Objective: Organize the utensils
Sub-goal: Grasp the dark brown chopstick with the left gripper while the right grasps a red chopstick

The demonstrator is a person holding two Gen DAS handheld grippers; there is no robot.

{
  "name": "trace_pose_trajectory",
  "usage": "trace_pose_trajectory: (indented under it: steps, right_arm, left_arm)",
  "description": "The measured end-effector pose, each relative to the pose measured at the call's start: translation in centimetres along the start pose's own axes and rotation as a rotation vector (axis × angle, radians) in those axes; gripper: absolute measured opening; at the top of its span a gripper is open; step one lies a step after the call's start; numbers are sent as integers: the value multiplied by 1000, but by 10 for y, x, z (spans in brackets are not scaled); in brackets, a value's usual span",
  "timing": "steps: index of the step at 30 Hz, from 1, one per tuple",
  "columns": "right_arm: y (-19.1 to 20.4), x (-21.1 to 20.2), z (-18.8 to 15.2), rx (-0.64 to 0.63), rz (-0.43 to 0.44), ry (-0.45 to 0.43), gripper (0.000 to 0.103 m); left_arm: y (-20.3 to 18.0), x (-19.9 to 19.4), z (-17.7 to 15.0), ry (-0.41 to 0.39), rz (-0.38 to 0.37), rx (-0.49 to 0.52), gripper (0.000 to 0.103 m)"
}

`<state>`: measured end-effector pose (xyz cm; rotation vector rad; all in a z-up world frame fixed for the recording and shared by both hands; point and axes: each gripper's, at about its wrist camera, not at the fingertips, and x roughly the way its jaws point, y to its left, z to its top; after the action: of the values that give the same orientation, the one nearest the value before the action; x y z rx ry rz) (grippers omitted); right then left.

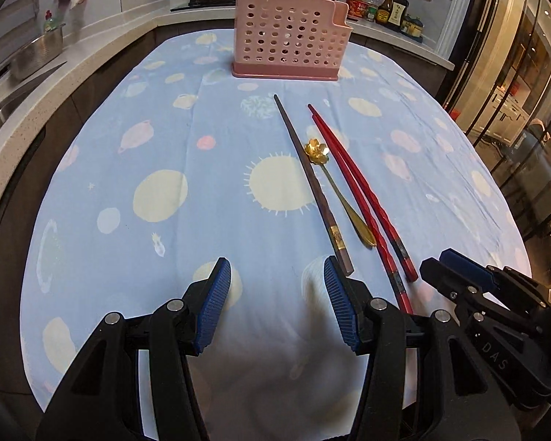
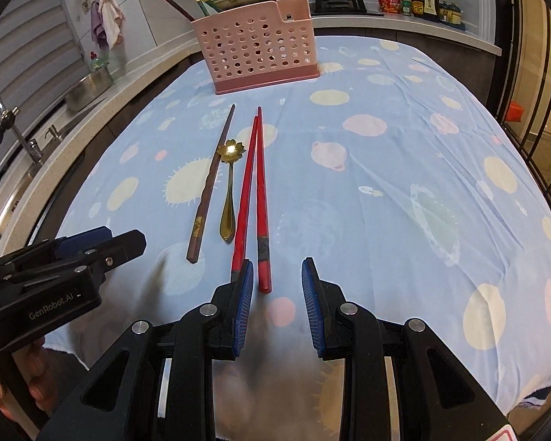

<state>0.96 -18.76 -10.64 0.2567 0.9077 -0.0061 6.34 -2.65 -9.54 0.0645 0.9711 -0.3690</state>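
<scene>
Now both your tongs, left (image 1: 277, 275) and right (image 2: 277, 275), hang spread and empty above the surface (image 2: 404, 169), near the red chopsticks (image 2: 255, 183)

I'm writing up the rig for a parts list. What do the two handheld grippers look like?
Both are alike: black angular plastic link arms joined by round silver pins, each ending in a blue ribbed pad. The left gripper carries white "GenRobot.AI" lettering on its body in the right wrist view; the right gripper shows pale letters "DAS" on its side in the left wrist view.
</scene>
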Motion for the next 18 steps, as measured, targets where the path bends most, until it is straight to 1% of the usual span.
trace_pose_trajectory:
  steps: [3,10,16,18]
  right_arm:
    - [1,5,0,3,11,9,26]
    - [4,16,2,-8,5,17,23]
    - [1,23,2,0,1,23,14]
    - [-2,23,2,2,-7,22,8]
  left_arm:
    - [-2,-1,1,-3,-9,2,50]
    - [-8,3,0,3,-14,16,50]
    - [-9,7,2,8,-14,13,50]
    - [-10,8,3,11,-15,15,50]
